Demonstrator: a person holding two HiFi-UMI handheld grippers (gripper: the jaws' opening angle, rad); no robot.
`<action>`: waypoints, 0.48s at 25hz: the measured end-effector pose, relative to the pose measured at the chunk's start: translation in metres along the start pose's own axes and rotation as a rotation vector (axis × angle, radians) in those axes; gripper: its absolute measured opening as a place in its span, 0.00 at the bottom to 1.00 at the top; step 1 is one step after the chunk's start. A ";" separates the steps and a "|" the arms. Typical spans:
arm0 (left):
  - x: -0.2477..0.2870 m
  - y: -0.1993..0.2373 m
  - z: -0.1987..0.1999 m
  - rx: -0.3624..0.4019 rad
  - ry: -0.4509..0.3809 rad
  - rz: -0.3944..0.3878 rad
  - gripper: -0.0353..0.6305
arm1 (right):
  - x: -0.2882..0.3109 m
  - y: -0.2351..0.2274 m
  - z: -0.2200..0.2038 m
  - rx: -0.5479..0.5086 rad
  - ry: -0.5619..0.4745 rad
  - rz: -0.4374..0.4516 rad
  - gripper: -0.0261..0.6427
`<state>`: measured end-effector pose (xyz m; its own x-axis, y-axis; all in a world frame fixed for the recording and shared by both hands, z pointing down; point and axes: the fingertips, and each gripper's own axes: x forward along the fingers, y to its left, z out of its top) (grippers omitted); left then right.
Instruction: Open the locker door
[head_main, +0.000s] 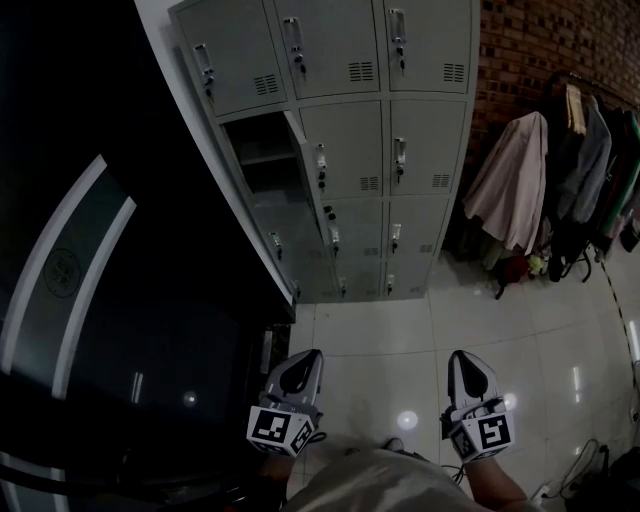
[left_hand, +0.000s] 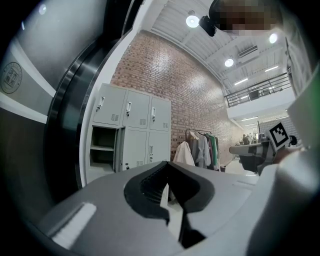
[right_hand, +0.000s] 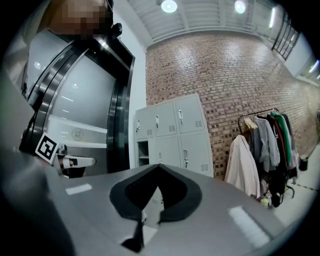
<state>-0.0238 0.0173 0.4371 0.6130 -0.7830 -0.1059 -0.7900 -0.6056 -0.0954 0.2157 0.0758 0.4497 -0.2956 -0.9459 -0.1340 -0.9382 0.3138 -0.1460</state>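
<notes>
A grey bank of lockers (head_main: 370, 150) stands against the brick wall, far ahead of both grippers. One compartment (head_main: 262, 160) in the left column, second row, is open, with a shelf inside and its door (left_hand: 120, 149) swung out edge-on. The same open compartment (right_hand: 143, 150) shows in the right gripper view. All other doors look shut. My left gripper (head_main: 308, 356) (left_hand: 167, 164) and right gripper (head_main: 462, 357) (right_hand: 159, 165) hover side by side over the tiled floor, close to the person. Each one's fingertips meet, with nothing between them. Neither touches the lockers.
A dark glossy curved wall (head_main: 100, 260) fills the left side up to the lockers. A clothes rack with hanging coats (head_main: 560, 170) stands right of the lockers against the brick wall (head_main: 510, 50). Pale floor tiles (head_main: 400, 330) lie between me and the lockers.
</notes>
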 end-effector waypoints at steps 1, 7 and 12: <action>0.000 0.000 0.000 0.000 -0.001 -0.001 0.15 | 0.001 0.001 0.001 0.002 -0.011 0.005 0.04; -0.003 -0.001 0.000 0.010 -0.006 -0.007 0.15 | -0.003 0.006 -0.006 -0.020 0.036 0.004 0.04; -0.005 -0.003 0.001 -0.002 -0.007 -0.003 0.15 | -0.006 0.009 -0.005 -0.024 0.039 0.003 0.04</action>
<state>-0.0250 0.0230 0.4374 0.6153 -0.7802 -0.1126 -0.7883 -0.6082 -0.0932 0.2084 0.0842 0.4545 -0.3052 -0.9475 -0.0956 -0.9411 0.3154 -0.1219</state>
